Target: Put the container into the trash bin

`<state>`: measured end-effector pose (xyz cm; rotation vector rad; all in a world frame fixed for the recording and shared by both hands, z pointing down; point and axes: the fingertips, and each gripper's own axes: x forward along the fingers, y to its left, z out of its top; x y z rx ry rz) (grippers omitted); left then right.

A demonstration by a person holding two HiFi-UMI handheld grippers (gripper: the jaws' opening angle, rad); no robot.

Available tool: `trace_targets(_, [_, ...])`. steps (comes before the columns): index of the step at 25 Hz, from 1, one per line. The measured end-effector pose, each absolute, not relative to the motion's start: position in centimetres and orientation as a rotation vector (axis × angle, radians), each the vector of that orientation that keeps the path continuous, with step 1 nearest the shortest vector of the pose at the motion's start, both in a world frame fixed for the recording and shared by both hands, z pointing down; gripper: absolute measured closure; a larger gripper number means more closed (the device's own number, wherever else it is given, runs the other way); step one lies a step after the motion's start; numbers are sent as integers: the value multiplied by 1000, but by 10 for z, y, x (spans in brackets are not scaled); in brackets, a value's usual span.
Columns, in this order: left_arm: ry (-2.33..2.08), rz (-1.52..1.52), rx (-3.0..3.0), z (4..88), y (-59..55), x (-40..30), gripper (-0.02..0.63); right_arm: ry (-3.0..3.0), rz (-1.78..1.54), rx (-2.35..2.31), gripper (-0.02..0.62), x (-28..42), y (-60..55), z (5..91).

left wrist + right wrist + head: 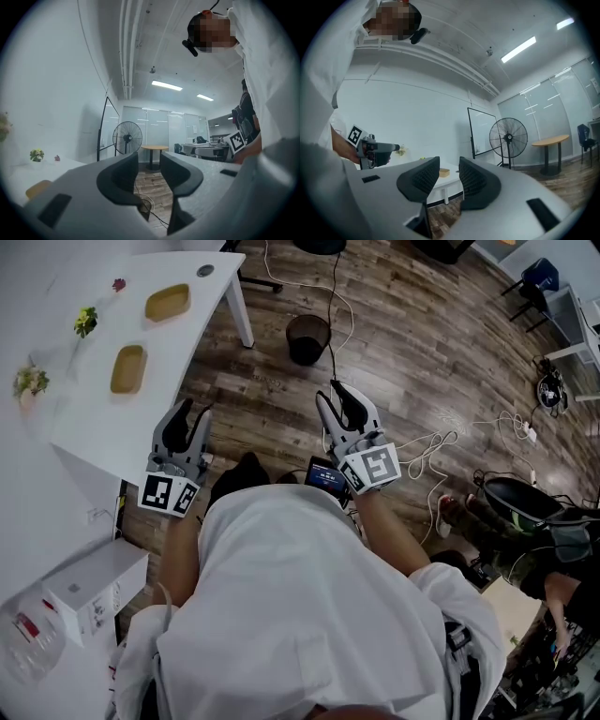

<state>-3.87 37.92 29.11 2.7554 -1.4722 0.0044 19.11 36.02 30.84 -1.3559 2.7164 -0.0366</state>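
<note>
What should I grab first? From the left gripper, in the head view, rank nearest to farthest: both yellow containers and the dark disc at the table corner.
From the left gripper:
1. Nearer yellow container, ahead and left.
2. Farther yellow container, beyond it.
3. Dark disc, at the far corner.

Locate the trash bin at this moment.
In the head view, the black trash bin stands on the wood floor near top centre, just right of the white table's leg.

The far container (168, 303) is set beyond the near container (128, 369) on the table (98, 432) at left. The trash bin (307, 338) is placed on the floor (403, 352), right of the table.
</note>
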Motion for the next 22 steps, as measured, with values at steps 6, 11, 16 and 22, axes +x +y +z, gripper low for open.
trace_targets(6, [-1499,-31,2726,294,350,-55,459,2733,-69,-1335,451,184,332,316])
trace_targets(11, [-1510,-33,2751,299,305,-71,469,2755,-88,-1328,453,170,289,325])
trace_targets(16, [-1530,-91,2744,291,240,-88,469,2816,-108,-1284,453,145,228,324])
trace_targets(22, [-1569,-107,2736,274,155,-133,469,2814,-114,-1206,453,96,131,299])
